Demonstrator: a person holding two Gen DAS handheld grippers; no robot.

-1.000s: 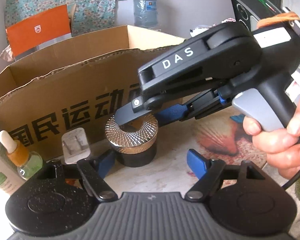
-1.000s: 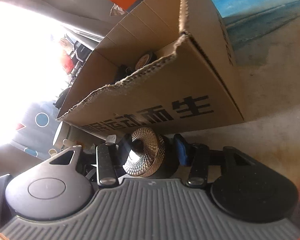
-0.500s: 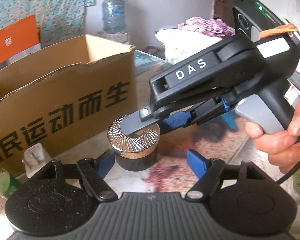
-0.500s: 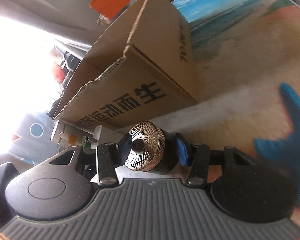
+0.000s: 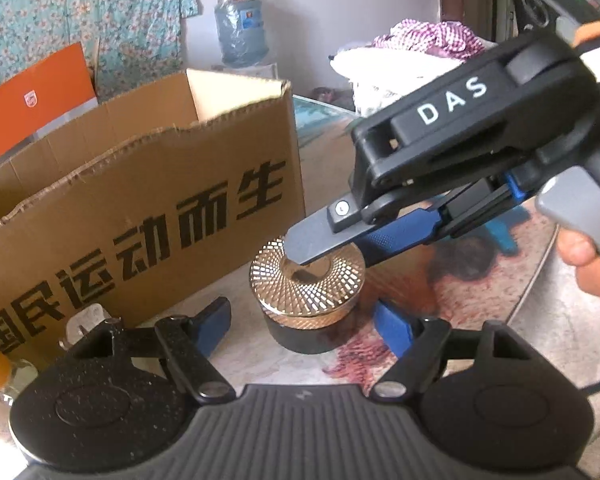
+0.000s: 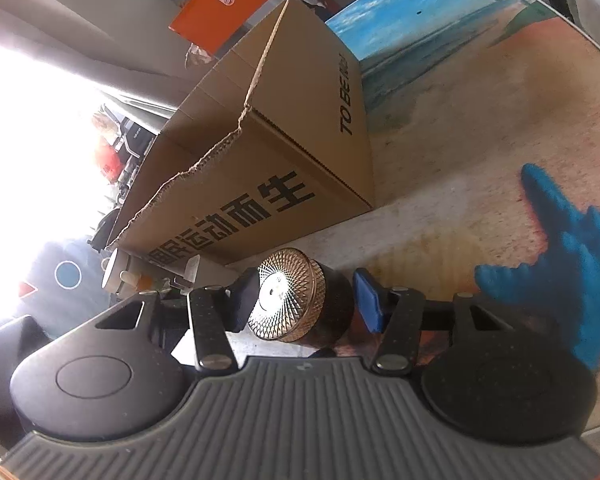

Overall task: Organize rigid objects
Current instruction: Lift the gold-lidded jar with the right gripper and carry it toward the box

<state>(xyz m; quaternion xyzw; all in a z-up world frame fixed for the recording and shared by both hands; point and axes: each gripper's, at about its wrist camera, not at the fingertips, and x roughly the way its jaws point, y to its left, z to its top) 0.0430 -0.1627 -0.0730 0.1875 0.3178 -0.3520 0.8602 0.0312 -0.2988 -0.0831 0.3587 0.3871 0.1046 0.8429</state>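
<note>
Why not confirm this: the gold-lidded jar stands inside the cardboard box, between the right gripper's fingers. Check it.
Wrong in one respect: the gold-lidded jar stands on the table in front of the cardboard box, not inside it, as the left wrist view shows. It is between the opening right gripper's fingers.

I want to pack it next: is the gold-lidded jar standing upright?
Upright: the jar stands on its dark base on the table, gold lid facing up.

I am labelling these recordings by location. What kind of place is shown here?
Probably a lived-in room at home, not a lab: a floral cloth hangs on the wall, a water jug stands behind, and laundry is piled near a beach-print table.
</note>
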